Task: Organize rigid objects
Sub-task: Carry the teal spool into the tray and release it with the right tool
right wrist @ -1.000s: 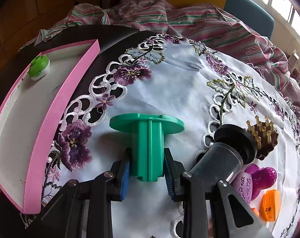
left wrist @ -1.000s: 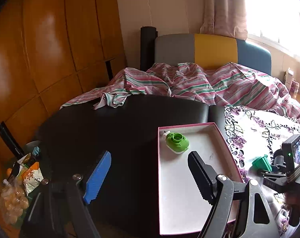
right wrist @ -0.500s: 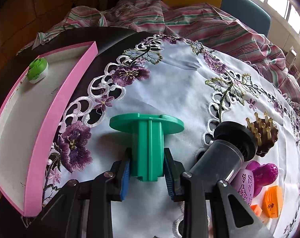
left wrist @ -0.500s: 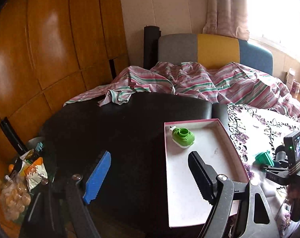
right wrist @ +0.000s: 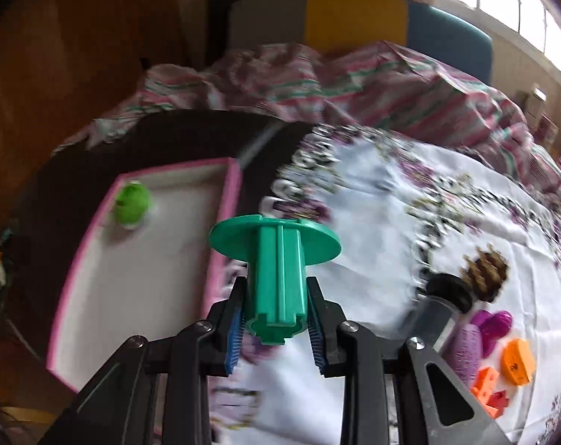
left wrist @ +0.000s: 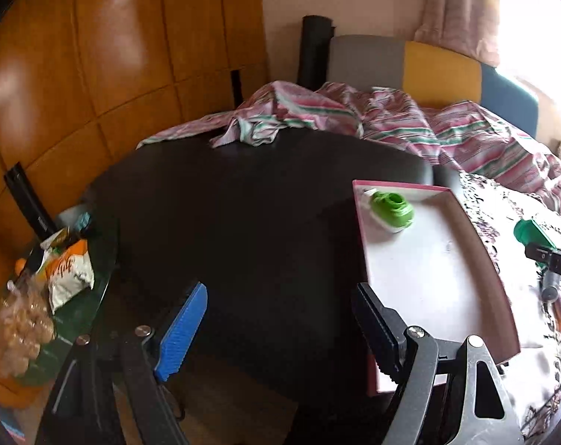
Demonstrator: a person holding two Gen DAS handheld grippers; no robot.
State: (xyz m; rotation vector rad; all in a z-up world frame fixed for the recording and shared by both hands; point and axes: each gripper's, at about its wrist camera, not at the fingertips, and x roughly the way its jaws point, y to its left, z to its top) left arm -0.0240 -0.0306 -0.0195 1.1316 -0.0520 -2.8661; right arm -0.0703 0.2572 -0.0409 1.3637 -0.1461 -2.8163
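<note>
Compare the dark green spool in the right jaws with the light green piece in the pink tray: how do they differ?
The dark green spool is held off the table by the right gripper; the light green piece lies loose in the pink tray. The spool is teal with a ribbed stem and a flat disc; the piece is lime and rounded. Both look like plastic.

embroidered tablecloth (right wrist: 384, 200) pattern motion-blurred

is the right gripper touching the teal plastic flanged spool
Touching: the right wrist view shows the right gripper with both blue pads pressed against the teal plastic flanged spool.
</note>
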